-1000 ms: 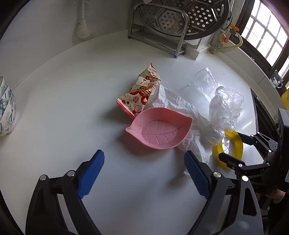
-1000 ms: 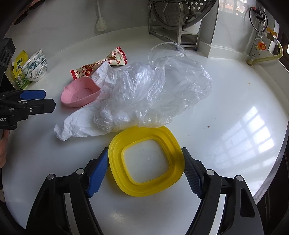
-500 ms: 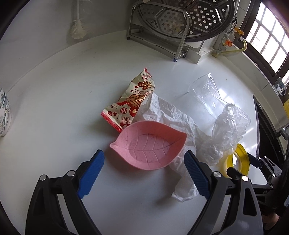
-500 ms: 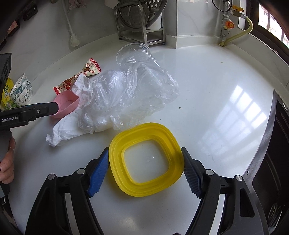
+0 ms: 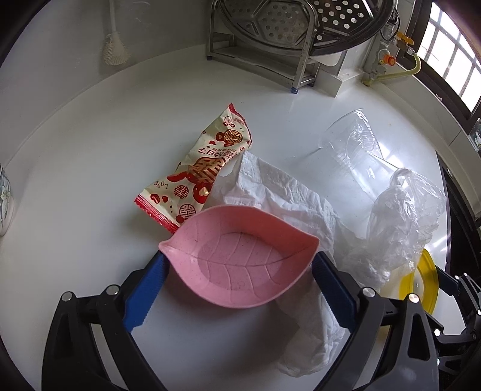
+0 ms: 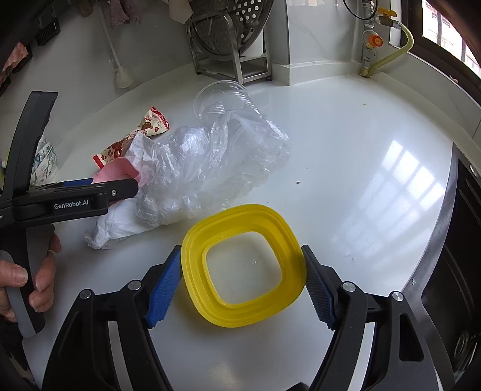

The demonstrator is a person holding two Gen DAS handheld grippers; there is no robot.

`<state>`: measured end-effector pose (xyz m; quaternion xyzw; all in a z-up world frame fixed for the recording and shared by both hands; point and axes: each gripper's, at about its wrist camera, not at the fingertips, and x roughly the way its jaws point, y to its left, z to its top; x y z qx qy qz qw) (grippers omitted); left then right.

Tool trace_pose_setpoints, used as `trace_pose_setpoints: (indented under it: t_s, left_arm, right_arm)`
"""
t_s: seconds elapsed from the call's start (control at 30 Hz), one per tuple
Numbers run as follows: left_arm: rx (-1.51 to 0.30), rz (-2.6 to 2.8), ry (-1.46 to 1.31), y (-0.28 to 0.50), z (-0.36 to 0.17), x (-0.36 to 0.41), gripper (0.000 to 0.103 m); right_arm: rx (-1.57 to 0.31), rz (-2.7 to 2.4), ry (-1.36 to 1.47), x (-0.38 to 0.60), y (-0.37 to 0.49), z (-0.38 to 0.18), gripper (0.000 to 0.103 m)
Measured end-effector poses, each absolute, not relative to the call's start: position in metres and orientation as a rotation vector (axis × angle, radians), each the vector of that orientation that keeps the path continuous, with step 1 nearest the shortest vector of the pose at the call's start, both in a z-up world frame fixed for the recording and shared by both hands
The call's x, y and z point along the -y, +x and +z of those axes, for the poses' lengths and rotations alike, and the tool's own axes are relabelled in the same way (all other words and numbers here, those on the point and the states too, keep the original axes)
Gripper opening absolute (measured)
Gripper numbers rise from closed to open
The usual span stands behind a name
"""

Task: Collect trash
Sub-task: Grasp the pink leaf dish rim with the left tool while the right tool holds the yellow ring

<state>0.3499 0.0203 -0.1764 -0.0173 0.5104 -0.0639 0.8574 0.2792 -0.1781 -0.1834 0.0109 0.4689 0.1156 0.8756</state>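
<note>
A pink leaf-shaped dish (image 5: pixel 240 264) lies on the white counter between the open blue pads of my left gripper (image 5: pixel 239 279), which stand at its two ends. Behind it lie a red-and-cream snack wrapper (image 5: pixel 207 165), crumpled white paper (image 5: pixel 279 192), a clear plastic bag (image 5: pixel 399 222) and a clear plastic cup (image 5: pixel 351 141). My right gripper (image 6: pixel 242 288) is open around a yellow square lid ring (image 6: pixel 243 264), pads close to its sides. The bag (image 6: pixel 210 162), cup (image 6: pixel 222 96) and wrapper (image 6: pixel 135 138) show in the right wrist view too.
A steel rack with a perforated steamer tray (image 5: pixel 288 27) stands at the back. A brush (image 5: pixel 114 51) hangs on the wall. A patterned bowl (image 5: pixel 4 198) sits at the far left. A dark sink (image 6: pixel 451 285) borders the counter's right edge.
My left gripper moved forward until the pink dish sits between its pads. My right gripper shifted forward slightly, the yellow ring staying between its pads.
</note>
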Motion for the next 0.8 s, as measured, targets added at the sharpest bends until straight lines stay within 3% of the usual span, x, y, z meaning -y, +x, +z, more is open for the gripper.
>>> trace_pose_setpoints:
  t_s: [0.1,0.47,0.5,0.6,0.7,0.77,0.8]
  left_arm:
    - [-1.062,-0.135,-0.036,0.351,-0.176,-0.019,0.093]
    - [-1.032,-0.203,-0.078,0.341,-0.162,-0.026,0.070]
    - [-1.032,-0.205,-0.079,0.341,-0.161,-0.028,0.064]
    - [-1.054,-0.234,-0.085,0.339,-0.160,-0.030,0.025]
    - [-1.077,-0.235,-0.085,0.339,-0.163,-0.032,0.027]
    - [-1.101,-0.241,-0.121,0.337,-0.166,-0.037,0.032]
    - [-1.113,-0.245,-0.154,0.336,-0.167,-0.041,0.040]
  right_arm:
    - [-0.981,0.243,0.026,0.178,0.279,-0.184,0.073]
    - [-0.973,0.253,0.049,0.174,0.276,-0.181,0.073]
    - [-0.972,0.254,0.051,0.174,0.275,-0.180,0.073]
    - [-0.973,0.258,0.056,0.172,0.274,-0.179,0.073]
    - [-0.973,0.259,0.058,0.171,0.273,-0.178,0.073]
    - [-0.971,0.259,0.061,0.171,0.273,-0.178,0.073]
    - [-0.971,0.259,0.062,0.171,0.273,-0.177,0.073]
